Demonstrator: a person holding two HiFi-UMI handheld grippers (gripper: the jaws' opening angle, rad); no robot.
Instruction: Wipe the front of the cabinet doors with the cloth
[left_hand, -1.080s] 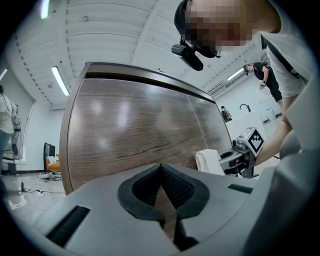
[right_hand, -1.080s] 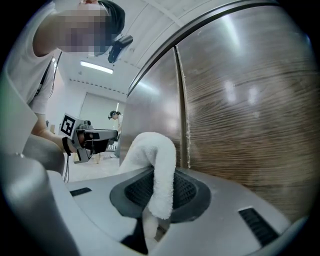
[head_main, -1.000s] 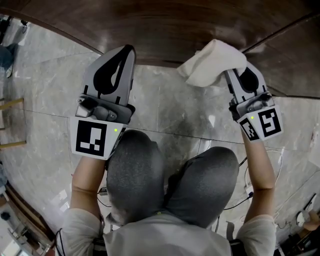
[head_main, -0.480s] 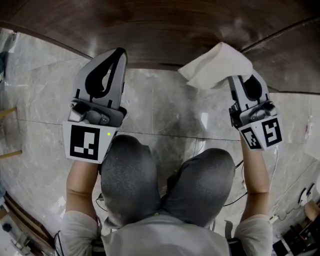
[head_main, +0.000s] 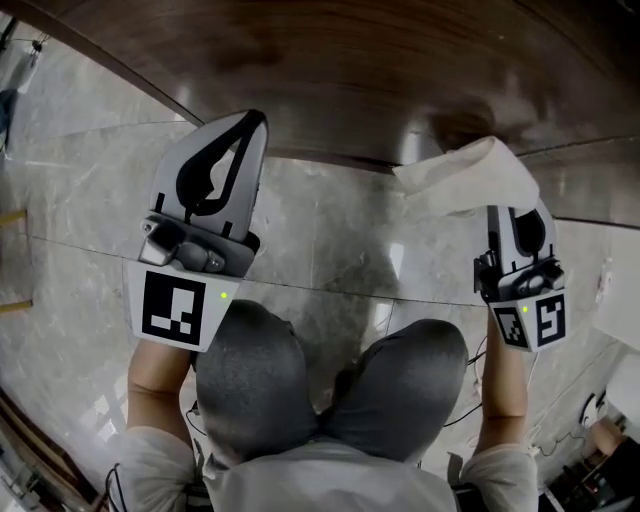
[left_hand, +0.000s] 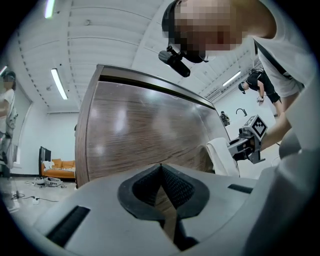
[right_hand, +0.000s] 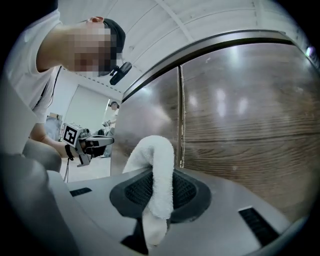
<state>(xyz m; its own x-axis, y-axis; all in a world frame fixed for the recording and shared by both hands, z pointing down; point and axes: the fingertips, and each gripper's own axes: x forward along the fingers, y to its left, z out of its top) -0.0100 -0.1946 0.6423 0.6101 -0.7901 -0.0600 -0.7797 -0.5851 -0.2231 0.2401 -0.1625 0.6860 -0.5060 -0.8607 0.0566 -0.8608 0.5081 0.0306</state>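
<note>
Dark wood cabinet doors (head_main: 330, 70) fill the top of the head view. The left tongs (head_main: 258, 118), jaws together on nothing, hover short of them, while the right tongs (head_main: 503, 212) are clamped on the white cloth (head_main: 468, 178). Over the last second the cloth has shifted rightward along the door front, near the seam, which suggests a wiping stroke is under way.

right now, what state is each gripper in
Left gripper: shut, holding nothing.
Right gripper: shut on the cloth.
</note>
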